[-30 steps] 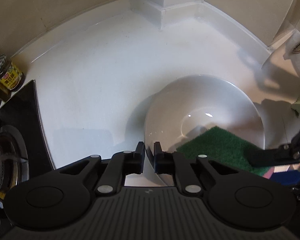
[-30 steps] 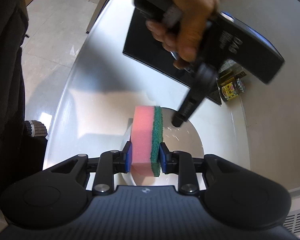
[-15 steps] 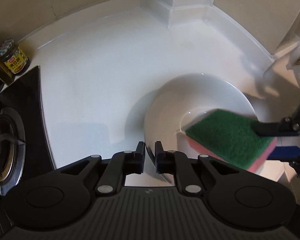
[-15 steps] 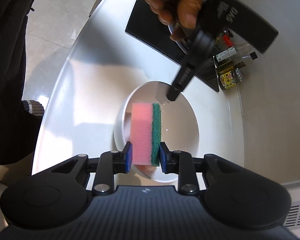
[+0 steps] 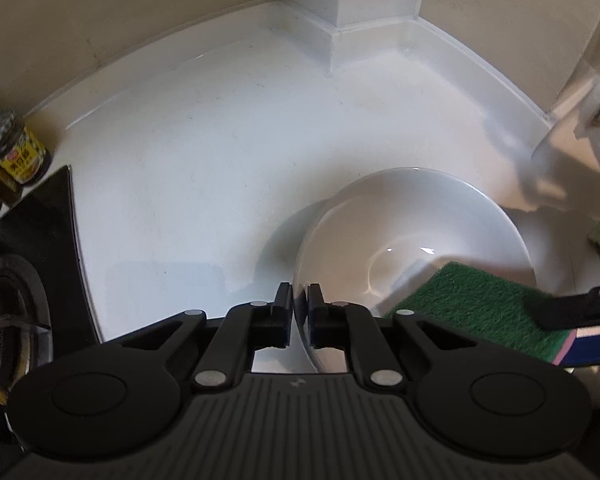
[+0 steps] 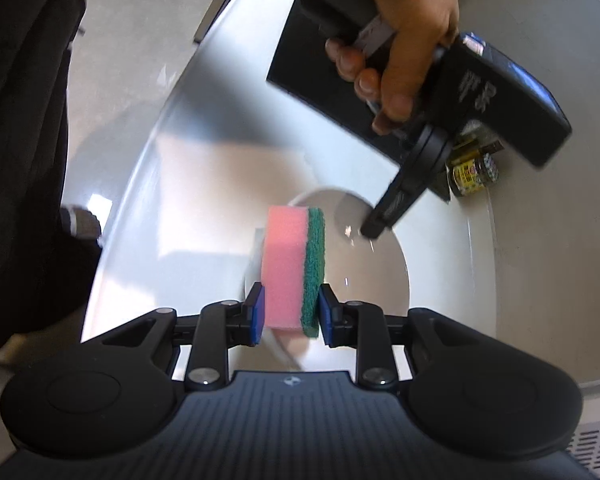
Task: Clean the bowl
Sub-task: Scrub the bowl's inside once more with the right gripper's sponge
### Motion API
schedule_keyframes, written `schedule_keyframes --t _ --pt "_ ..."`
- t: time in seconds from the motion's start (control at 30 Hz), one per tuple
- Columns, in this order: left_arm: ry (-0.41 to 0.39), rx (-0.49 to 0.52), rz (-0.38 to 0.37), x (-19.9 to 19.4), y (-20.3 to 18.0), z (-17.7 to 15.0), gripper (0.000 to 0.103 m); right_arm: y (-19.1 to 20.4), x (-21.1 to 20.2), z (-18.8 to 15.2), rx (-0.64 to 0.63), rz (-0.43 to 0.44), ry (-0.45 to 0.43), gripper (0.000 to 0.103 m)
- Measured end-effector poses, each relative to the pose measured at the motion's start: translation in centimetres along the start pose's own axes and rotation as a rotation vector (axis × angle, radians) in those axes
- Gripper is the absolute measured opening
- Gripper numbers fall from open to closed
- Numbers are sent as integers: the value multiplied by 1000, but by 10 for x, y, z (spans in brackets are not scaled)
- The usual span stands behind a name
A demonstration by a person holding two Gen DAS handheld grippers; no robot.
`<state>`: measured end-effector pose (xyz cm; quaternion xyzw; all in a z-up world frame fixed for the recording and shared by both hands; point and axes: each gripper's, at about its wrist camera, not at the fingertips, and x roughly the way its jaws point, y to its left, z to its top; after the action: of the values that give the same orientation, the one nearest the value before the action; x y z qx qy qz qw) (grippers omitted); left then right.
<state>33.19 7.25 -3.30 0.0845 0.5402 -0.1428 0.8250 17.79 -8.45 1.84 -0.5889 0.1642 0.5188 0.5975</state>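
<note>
Left wrist view: one white bowl [image 5: 416, 240] on the white countertop [image 5: 203, 184], well to the right of the stove; my left gripper [image 5: 299, 312] straddles its near rim, one finger outside the wall and one inside. Those jaws are opening; the rim sits between the pads with a thin gap showing, so I judge the hold is being let go. One sponge [image 5: 476, 308], green scouring face up, lies over the bowl's right side, carried in by my right gripper's finger. Also entered: one gas burner [image 5: 3, 320] at the left edge, one yellow-labelled jar [image 5: 15, 152] behind it; further bottles beside it are too cropped to count. Right wrist view: my right gripper [image 6: 291, 312] is clamped on the one pink-and-green sponge [image 6: 293, 264], pads pressing both faces, sponge standing on edge over the bowl [image 6: 380, 264]. One hand [image 6: 400, 28] works the left gripper's handle above. One labelled jar [image 6: 474, 170] beyond. Step in hand, as I read it: scrubbing the bowl's inside. The next move calls for the bowl to stay steady without my left grip, or for a fresh hold on the rim before the sponge presses down.
</note>
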Motion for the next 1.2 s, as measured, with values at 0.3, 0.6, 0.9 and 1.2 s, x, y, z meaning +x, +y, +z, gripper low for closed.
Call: schedule_keyframes --t 0.3,0.6,0.9,1.2 --pt "29 32 27 -13 -14 -21 17 -1 3 -2 27 -17 -4 23" --pt "-9 102 52 0 -14 -4 11 -1 5 18 33 16 -58 24" --pt "-2 45 19 0 -4 -1 12 -2 9 0 13 -30 49 23" --pt "25 98 38 -11 -12 -15 17 -13 17 6 88 -23 6 23"
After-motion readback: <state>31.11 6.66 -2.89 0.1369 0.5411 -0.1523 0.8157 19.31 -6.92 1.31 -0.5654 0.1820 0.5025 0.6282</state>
